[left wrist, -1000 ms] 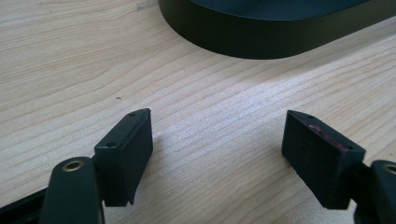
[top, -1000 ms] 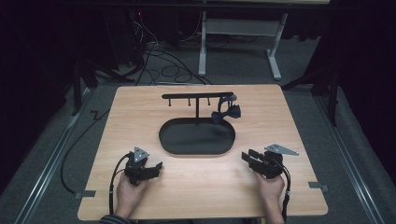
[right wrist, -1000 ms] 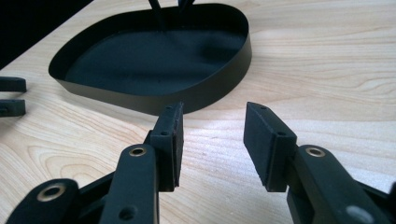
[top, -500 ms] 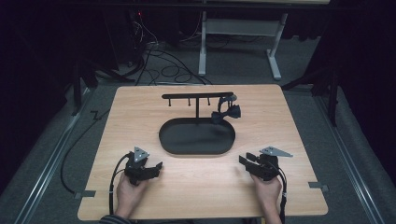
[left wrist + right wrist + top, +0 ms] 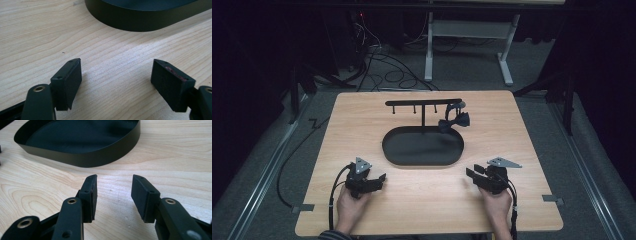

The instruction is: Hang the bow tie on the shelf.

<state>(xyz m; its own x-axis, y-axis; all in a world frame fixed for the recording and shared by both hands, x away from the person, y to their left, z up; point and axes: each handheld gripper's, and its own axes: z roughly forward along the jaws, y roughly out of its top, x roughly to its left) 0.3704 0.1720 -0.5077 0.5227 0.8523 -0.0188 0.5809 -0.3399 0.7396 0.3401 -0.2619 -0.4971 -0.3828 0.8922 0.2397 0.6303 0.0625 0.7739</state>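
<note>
A black oval tray (image 5: 387, 150) lies mid-table, with a black T-shaped stand (image 5: 422, 102) rising from its far side. From the right end of the stand's bar hangs a dark bow tie (image 5: 454, 121). My left gripper (image 5: 381, 179) rests on the table at the front left, pointing right, and it is open. Its jaws (image 5: 115, 61) stand wide over bare wood, with the tray wall (image 5: 140, 22) ahead. At the front right, my right gripper (image 5: 472, 172) points left and is open. Nothing lies between its jaws (image 5: 114, 177), which face the tray wall (image 5: 82, 158).
The wooden table (image 5: 522, 130) has bare room on both sides of the tray. Cables (image 5: 382, 65) and a white desk frame (image 5: 467, 30) stand on the dark floor beyond the far edge. Each gripper trails a cable toward the front edge.
My right gripper has shifted slightly toward the front edge and a little left. The left gripper, the tray and the bow tie have not moved.
</note>
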